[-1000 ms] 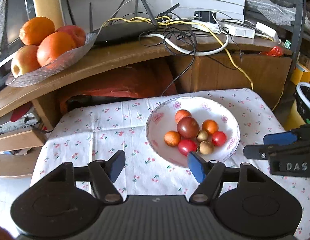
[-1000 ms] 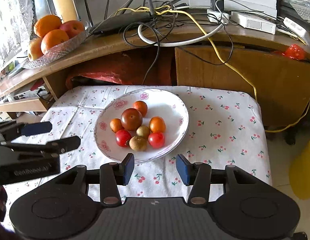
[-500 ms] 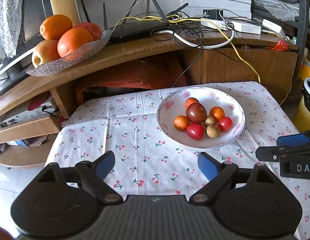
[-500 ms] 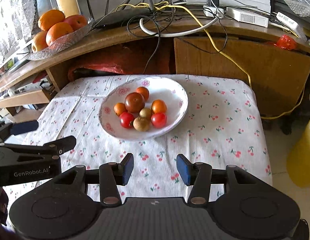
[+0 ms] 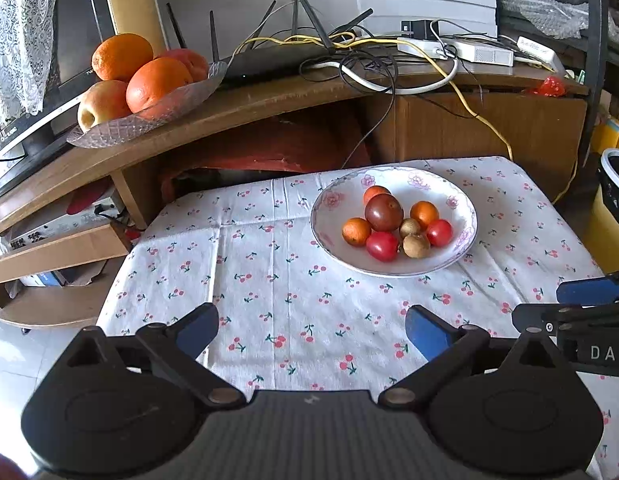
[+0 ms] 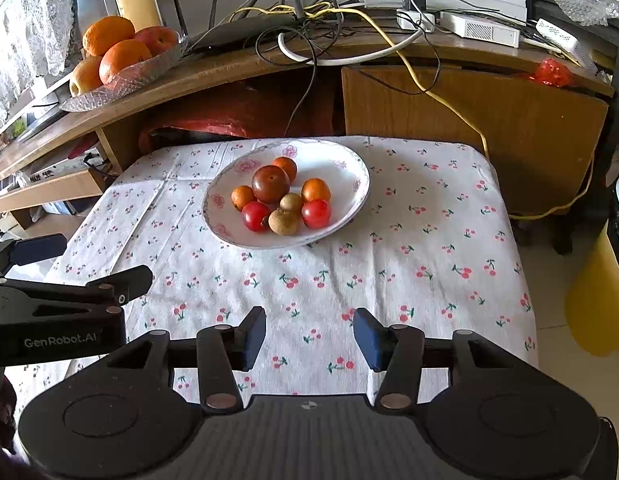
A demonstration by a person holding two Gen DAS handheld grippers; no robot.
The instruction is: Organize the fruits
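A white flowered plate (image 5: 337,208) (image 6: 349,172) sits on the cherry-print tablecloth (image 5: 277,292) (image 6: 429,240). It holds several small fruits: a dark brownish-red one (image 5: 383,212) (image 6: 270,183), small oranges, red tomatoes (image 5: 382,246) (image 6: 256,216) and brown longan-like ones (image 5: 416,245) (image 6: 284,221). My left gripper (image 5: 311,330) hovers open over the cloth, well short of the plate, with nothing between its fingers. My right gripper (image 6: 309,334) is also open and holds nothing, near the table's front edge.
A glass dish (image 5: 157,116) (image 6: 121,84) with oranges and apples rests on the wooden shelf (image 5: 269,100) behind the table, next to a router and tangled cables (image 5: 369,64). A bin (image 5: 615,184) stands at the right. Floor shows left of the table.
Both grippers have pulled back and up from the plate, which now looks smaller and farther. The left gripper's fingers have spread wider. The fruits have not moved.
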